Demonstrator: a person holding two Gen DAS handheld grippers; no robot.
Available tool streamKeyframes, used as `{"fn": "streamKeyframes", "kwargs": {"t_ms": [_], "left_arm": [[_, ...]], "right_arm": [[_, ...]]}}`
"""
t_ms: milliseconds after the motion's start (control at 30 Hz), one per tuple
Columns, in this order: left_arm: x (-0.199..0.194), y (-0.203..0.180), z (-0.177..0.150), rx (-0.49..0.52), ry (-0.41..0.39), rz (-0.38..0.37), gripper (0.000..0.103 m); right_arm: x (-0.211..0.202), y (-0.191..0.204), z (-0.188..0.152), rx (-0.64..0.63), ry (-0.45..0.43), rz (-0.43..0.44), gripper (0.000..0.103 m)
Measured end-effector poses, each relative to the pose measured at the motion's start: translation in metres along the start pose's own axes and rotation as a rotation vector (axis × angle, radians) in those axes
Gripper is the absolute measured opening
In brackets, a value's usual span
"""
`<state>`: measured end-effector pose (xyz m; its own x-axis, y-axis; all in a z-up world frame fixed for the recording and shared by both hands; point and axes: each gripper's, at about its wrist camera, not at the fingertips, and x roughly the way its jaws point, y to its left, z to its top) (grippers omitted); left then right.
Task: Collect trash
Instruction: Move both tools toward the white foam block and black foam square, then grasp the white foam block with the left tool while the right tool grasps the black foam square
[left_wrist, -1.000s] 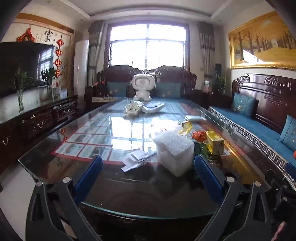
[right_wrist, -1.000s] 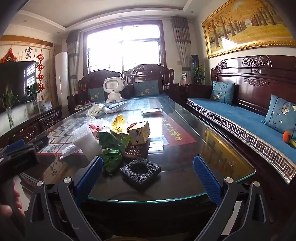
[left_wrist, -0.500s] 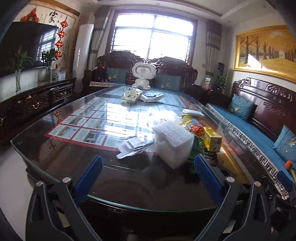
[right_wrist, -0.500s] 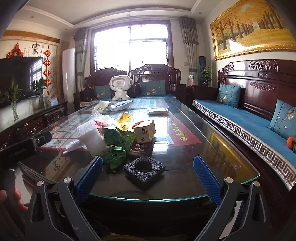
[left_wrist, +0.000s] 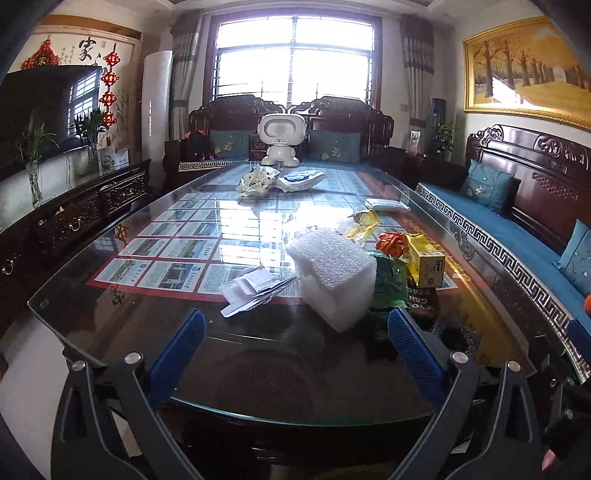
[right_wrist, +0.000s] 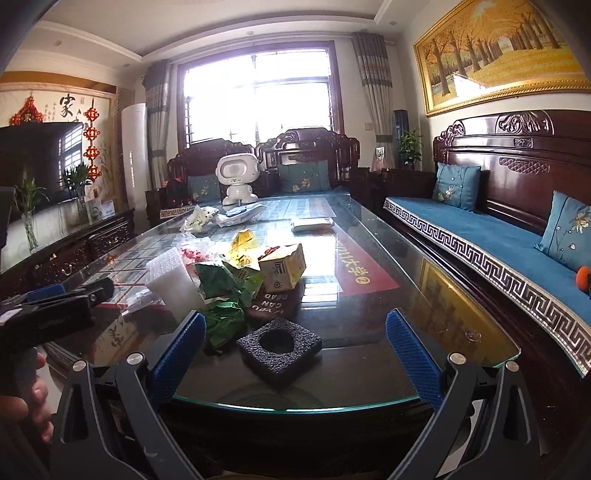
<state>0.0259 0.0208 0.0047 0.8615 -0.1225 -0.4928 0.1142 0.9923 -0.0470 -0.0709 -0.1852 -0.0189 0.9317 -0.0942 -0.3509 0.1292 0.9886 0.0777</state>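
Note:
Trash lies in a cluster on the glass table (left_wrist: 110, 325): a white foam block (left_wrist: 334, 275), crumpled white paper (left_wrist: 255, 290), a green wrapper (right_wrist: 225, 295), a yellow carton (right_wrist: 282, 267), a yellow wrapper (right_wrist: 243, 242) and a black foam square with a hole (right_wrist: 279, 345). My left gripper (left_wrist: 295, 350) is open at the table's near end, the paper and white foam block (right_wrist: 171, 282) just beyond its blue pads. My right gripper (right_wrist: 293, 354) is open too, with the black foam lying between and just ahead of its fingertips. Neither holds anything.
A white robot toy (left_wrist: 281, 138), a crumpled bag (left_wrist: 256, 181) and a white packet (left_wrist: 301, 179) sit at the table's far end. A blue-cushioned wooden sofa (right_wrist: 498, 243) runs along the right, a dark cabinet (left_wrist: 70, 218) along the left. A hand (right_wrist: 26, 406) holds the left tool.
Both views have shifted a little: the left one tilted down then back up, and the right gripper edged closer to the black foam. Both stay open; no trash has moved.

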Motion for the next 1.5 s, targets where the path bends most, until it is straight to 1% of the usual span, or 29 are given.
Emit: {"fn": "streamKeyframes", "kwargs": {"t_ms": [100, 200, 300, 433, 533, 667, 800, 1033, 1267, 1500], "left_arm": [[0.004, -0.007, 0.001, -0.003, 0.008, -0.025, 0.099], [0.007, -0.015, -0.003, 0.003, 0.011, -0.031, 0.099], [0.012, -0.015, -0.003, 0.000, 0.021, -0.039, 0.099], [0.019, -0.010, -0.004, -0.028, 0.035, -0.042, 0.099], [0.029, -0.009, -0.003, -0.041, 0.056, -0.040, 0.099], [0.043, -0.017, -0.002, -0.036, 0.081, -0.072, 0.099], [0.061, -0.026, -0.004, -0.036, 0.104, -0.085, 0.099], [0.093, -0.025, -0.006, -0.075, 0.157, -0.064, 0.099], [0.115, -0.030, 0.004, -0.072, 0.170, -0.057, 0.099], [0.125, -0.025, 0.014, -0.094, 0.160, -0.077, 0.099]], "right_arm": [[0.002, 0.002, 0.000, -0.007, 0.003, 0.010, 0.095], [0.006, 0.003, 0.000, -0.019, 0.008, 0.018, 0.095], [0.009, 0.003, 0.000, -0.022, 0.009, 0.029, 0.095], [0.013, 0.002, -0.001, -0.017, 0.010, 0.039, 0.095], [0.018, 0.000, -0.003, -0.002, 0.020, 0.054, 0.095], [0.024, -0.001, -0.004, 0.005, 0.029, 0.068, 0.095], [0.030, -0.004, -0.004, 0.006, 0.040, 0.075, 0.095], [0.041, -0.008, -0.003, 0.006, 0.056, 0.073, 0.095], [0.056, -0.009, 0.000, 0.005, 0.080, 0.074, 0.095], [0.068, -0.005, -0.001, -0.014, 0.108, 0.076, 0.095]]}}
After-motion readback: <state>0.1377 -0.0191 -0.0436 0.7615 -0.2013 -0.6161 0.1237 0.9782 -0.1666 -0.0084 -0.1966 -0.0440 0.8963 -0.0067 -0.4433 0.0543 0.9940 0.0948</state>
